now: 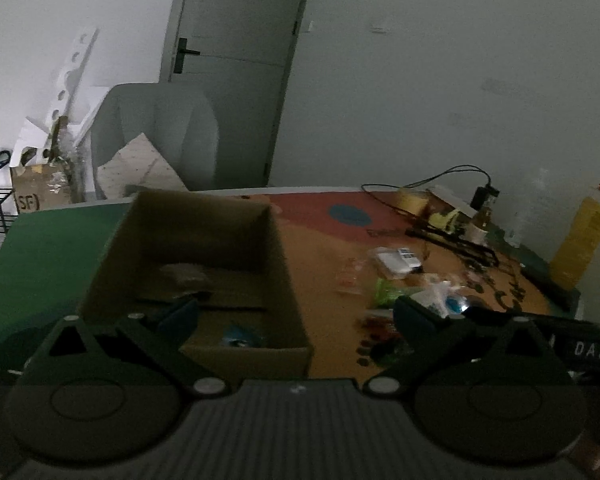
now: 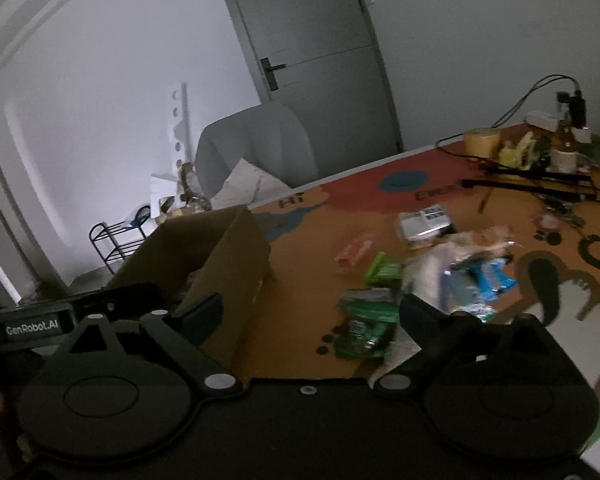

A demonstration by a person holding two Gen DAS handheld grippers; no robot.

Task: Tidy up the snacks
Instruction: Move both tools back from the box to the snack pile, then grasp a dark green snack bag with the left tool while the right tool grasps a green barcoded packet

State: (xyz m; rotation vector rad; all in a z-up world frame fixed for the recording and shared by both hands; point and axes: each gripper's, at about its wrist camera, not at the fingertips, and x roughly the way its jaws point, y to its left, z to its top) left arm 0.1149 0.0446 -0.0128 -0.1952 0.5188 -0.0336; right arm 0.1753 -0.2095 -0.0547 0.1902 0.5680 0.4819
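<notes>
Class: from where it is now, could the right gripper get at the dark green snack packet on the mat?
Probably yes. The right gripper is open and empty, and the green packet lies flat on the mat just ahead, between its fingers. Nothing lies over it; the box stands off to the left.

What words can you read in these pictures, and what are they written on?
"GenRobot.AI" on the left hand-held gripper.
"DAS" on the right hand-held gripper.
"SF" on the brown box on the floor.
"Hi" on the table mat.
The snack packets and the bottle label have print too blurred to read.
</notes>
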